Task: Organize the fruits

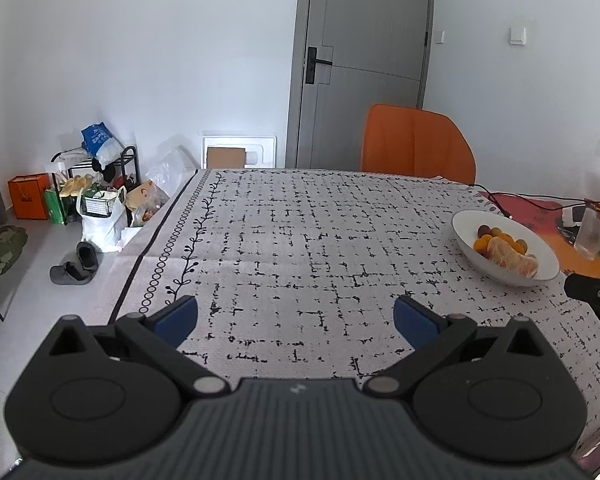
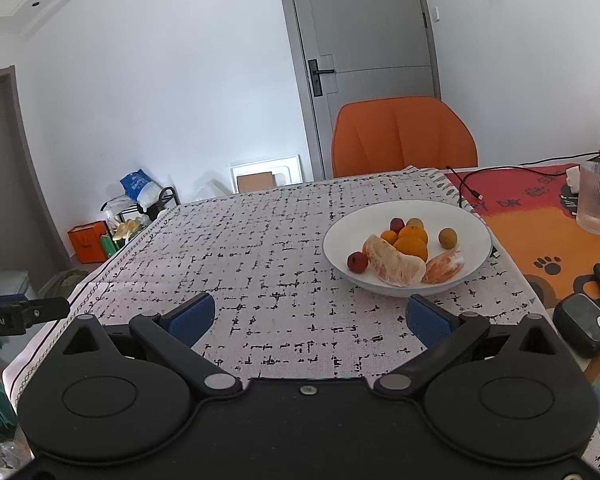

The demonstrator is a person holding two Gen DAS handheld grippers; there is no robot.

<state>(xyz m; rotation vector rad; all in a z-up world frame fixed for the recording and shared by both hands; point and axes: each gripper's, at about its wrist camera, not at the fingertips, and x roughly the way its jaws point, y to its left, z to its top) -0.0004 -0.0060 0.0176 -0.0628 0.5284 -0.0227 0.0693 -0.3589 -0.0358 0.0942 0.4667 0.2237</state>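
Left wrist view: left gripper (image 1: pixel 296 320) hung over the patterned tablecloth (image 1: pixel 300 240), its two blue fingers (image 1: pixel 180 318) spread wide, gripping nothing. One white bowl (image 1: pixel 540 268) sat far right on the cloth, fruit heaped inside, count unclear from here. One orange chair (image 1: pixel 416 142) stood beyond the table's far edge. Right wrist view: right gripper (image 2: pixel 310 318) likewise gaped wide and empty above the cloth, bowl just beyond its right finger. Bowl contents counted: two peeled citrus pieces (image 2: pixel 394 264), three oranges (image 2: pixel 412 242), two small red fruits (image 2: pixel 357 261), two greenish-yellow round fruits (image 2: pixel 448 237). One ribbed glass (image 2: pixel 598 200) stood far right.
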